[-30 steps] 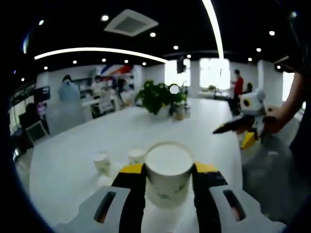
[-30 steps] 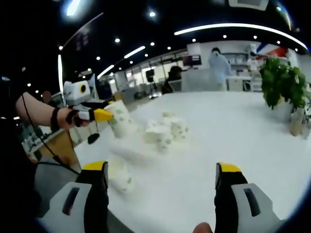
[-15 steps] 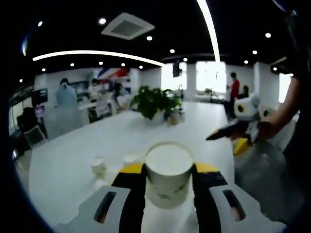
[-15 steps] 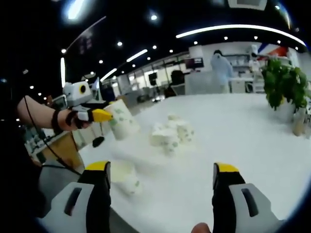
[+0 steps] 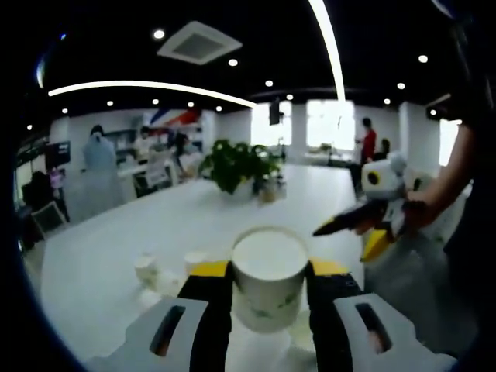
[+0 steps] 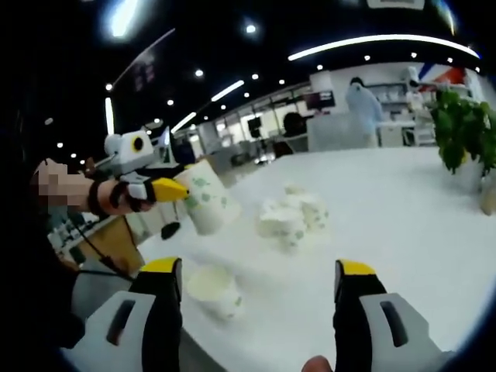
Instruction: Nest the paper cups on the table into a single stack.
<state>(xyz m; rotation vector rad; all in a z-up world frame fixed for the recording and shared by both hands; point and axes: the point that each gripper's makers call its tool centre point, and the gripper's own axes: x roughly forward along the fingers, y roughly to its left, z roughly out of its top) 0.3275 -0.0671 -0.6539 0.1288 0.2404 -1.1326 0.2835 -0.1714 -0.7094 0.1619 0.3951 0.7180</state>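
Left gripper clamped on white, green-printed paper cup, mouth up, held above white table; nearest loose cup stands just ahead of the left jaw of right gripper, whose jaws stand apart and empty.

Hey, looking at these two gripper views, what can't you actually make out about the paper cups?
- How many cups sit in the far cluster: right gripper view, blurred, and they overlap.
- The held cup: left gripper view, its base and sides hidden by the left claw gripping it.
- The small cups on the table: left gripper view, too small to tell the print.
- The near cup: right gripper view, blurred, so upright or tipped is unclear.
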